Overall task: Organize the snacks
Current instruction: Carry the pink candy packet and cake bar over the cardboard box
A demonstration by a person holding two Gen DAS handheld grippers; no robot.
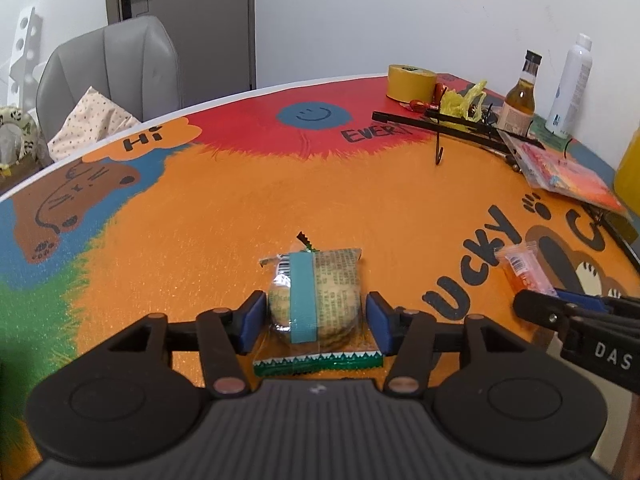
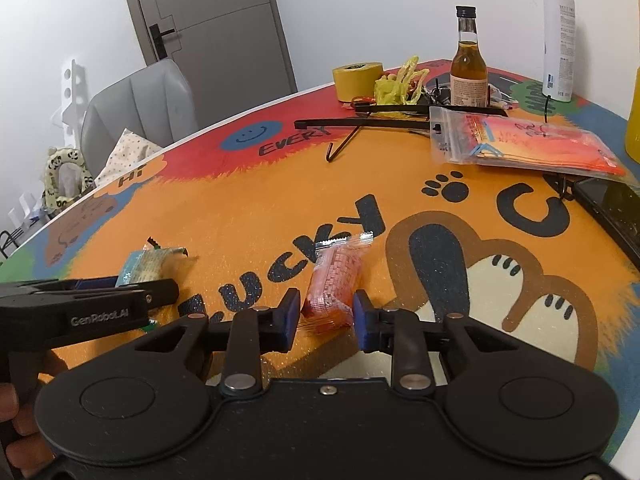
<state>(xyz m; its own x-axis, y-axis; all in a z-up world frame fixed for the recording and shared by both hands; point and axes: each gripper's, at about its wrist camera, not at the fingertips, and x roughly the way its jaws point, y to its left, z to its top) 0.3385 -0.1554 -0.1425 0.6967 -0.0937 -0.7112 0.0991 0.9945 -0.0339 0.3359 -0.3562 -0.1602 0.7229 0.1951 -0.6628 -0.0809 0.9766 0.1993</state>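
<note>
While the clear zip bag [image 2: 516,140] of orange-red packets lies flat on the orange printed tablecloth [image 2: 248,208], the right gripper [image 2: 326,314] pinches the orange snack packet [image 2: 334,284] and the left gripper [image 1: 316,318] straddles the clear-wrapped biscuit pack [image 1: 316,292], its pads just apart from it.

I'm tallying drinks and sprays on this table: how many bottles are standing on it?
2. An amber glass bottle with a black cap stands at the far edge beside the yellow plastic bag; a tall white bottle stands just right of it. Others may sit beyond the frame.
</note>
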